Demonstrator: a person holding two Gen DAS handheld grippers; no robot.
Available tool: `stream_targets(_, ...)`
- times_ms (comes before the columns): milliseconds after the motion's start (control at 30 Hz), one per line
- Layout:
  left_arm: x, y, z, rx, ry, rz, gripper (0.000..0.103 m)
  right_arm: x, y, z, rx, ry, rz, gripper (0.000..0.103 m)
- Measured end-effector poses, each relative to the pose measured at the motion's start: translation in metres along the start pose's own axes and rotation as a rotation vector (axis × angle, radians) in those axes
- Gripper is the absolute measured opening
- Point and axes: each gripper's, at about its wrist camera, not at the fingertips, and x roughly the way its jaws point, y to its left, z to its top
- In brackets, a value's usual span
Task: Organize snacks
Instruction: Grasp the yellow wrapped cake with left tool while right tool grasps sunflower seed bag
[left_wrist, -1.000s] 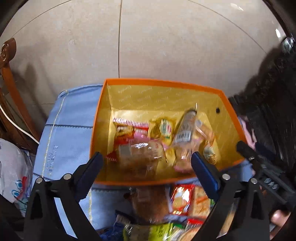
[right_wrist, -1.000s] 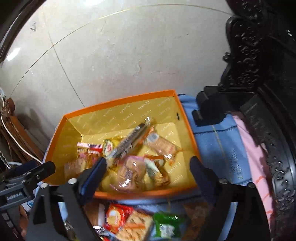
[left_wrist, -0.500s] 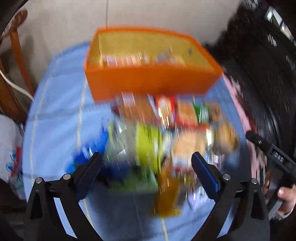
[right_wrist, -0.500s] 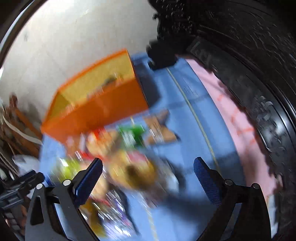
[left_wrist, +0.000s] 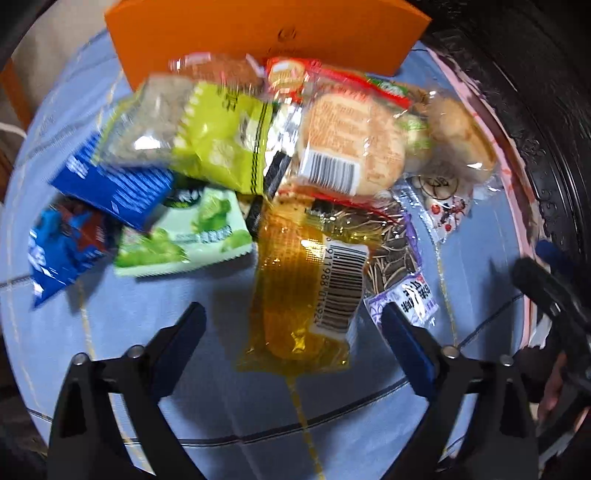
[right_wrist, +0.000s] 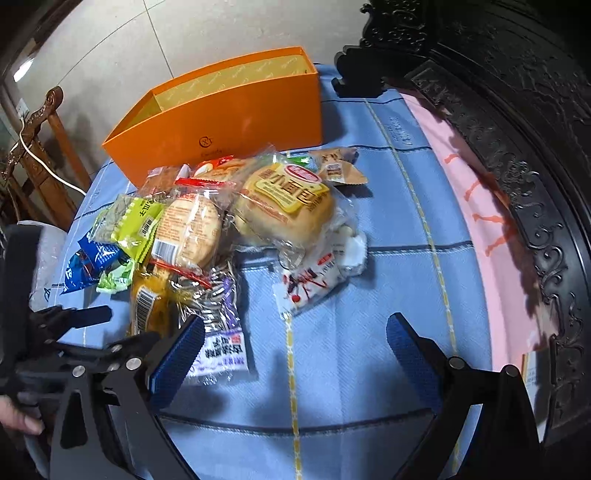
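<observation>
I had the left gripper (left_wrist: 291, 325) over the near end of the yellow corn packet (left_wrist: 303, 280); its jaws had just been closing, yet they stood apart on either side of the packet, pads touching nothing; the right gripper (right_wrist: 295, 343) hung wide over bare blue cloth (right_wrist: 369, 295), holding nothing. The snacks lay heaped on the cloth in front of the orange box (right_wrist: 229, 118), the nearest ones touching its wall.

My worry was the overlap; the sunflower seed bag (left_wrist: 395, 266) lay against the corn packet's right side (partly under it, I judged), so a closing finger might have pinched both, or the slick film might have slid out of the pads; the round bread (left_wrist: 351, 144) resting on the packet's far end could have been dragged along.

The right wrist view showed the box's open top and the bun with the yellow label (right_wrist: 288, 199); the left wrist view alone showed the green pea bag (left_wrist: 184, 236) and blue packets (left_wrist: 110, 188) clearly.
</observation>
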Motion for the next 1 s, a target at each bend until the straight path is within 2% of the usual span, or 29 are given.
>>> stream_targets(67,0.011,0.005,0.002,-0.029,0.043,-0.026,0.063,-0.003,-0.006,-0.003,0.024,0.003,0.006,0.099)
stream_targets(100,0.016,0.008,0.001,-0.044,0.059,-0.031,0.063,-0.003,-0.009,-0.005,0.036,0.009,0.009,0.099)
stream_targets(133,0.014,0.009,0.001,-0.043,0.025,-0.032,0.062,-0.002,-0.011,-0.005,0.045,0.015,0.013,0.099)
stream_targets(233,0.016,0.009,-0.001,-0.024,0.018,-0.006,0.059,0.000,-0.011,-0.009,0.071,0.032,0.052,0.099)
stream_targets(267,0.015,0.010,-0.001,-0.019,0.015,0.015,0.044,0.003,-0.006,-0.010,0.061,0.042,0.056,0.099)
stream_targets(300,0.014,0.009,-0.001,-0.016,0.013,0.017,0.040,0.004,0.000,-0.010,0.041,0.049,0.060,0.099)
stream_targets(400,0.003,0.018,-0.006,-0.033,0.001,-0.015,0.037,0.010,0.028,-0.011,-0.078,0.042,0.059,0.099)
stream_targets(567,-0.024,0.047,-0.024,-0.065,-0.027,0.006,0.037,0.041,0.081,-0.007,-0.302,0.050,-0.012,0.099)
stream_targets(700,-0.035,0.067,-0.035,-0.115,-0.033,0.015,0.037,0.071,0.102,0.003,-0.354,0.075,-0.053,0.099)
stream_targets(733,-0.038,0.070,-0.036,-0.121,-0.036,0.018,0.037,0.081,0.106,0.004,-0.361,0.097,-0.061,0.095)
stream_targets(767,-0.041,0.074,-0.038,-0.128,-0.038,0.018,0.037,0.090,0.107,0.006,-0.364,0.129,-0.065,0.072)
stream_targets(800,-0.044,0.077,-0.038,-0.133,-0.038,0.018,0.037,0.097,0.108,0.007,-0.357,0.164,-0.042,0.062)
stream_targets(900,-0.048,0.088,-0.044,-0.153,-0.040,0.012,0.037,0.098,0.102,0.010,-0.313,0.186,-0.008,0.061)
stream_targets(1000,-0.055,0.093,-0.046,-0.164,-0.054,0.005,0.037,0.082,0.086,0.012,-0.243,0.203,0.073,0.060)
